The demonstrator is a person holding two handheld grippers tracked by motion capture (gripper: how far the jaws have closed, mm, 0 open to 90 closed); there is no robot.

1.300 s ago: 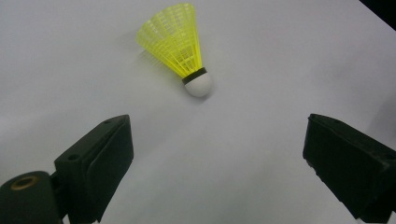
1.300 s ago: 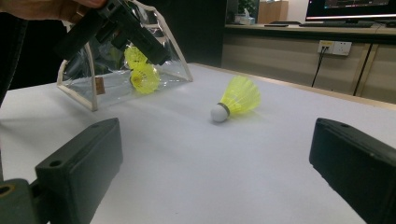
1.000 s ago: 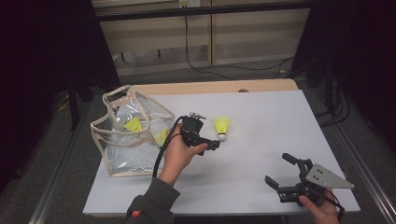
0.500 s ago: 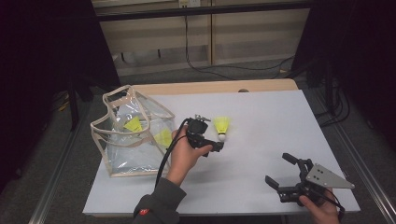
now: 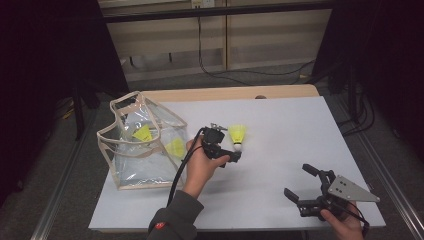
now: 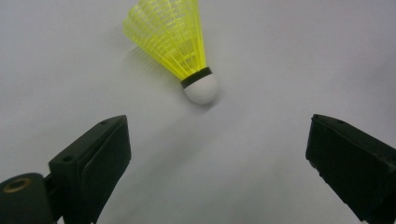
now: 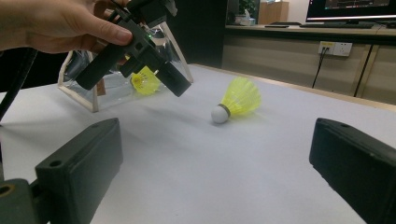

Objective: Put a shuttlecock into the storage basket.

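Note:
A yellow shuttlecock [image 5: 237,135] with a white cork lies on its side on the white table [image 5: 280,125]. My left gripper [image 5: 226,150], held in a hand, hovers just left of it, tilted down at it. In the left gripper view the shuttlecock [image 6: 180,46] lies ahead of the left gripper [image 6: 219,158], whose jaws stand wide open and hold nothing. My right gripper [image 5: 301,182] rests open near the front right edge. In its own view the right gripper [image 7: 215,163] faces the shuttlecock [image 7: 238,100] and the left gripper [image 7: 140,46] from a distance.
A clear plastic bag [image 5: 142,145] with beige trim stands at the table's left, holding two yellow shuttlecocks [image 5: 142,134] [image 5: 176,147]. The bag [image 7: 93,88] shows behind the left hand in the right gripper view. Bare table lies between the two grippers.
My left gripper has moved a little to the right and nearer, closing in on the shuttlecock on the table. The right gripper has stayed put.

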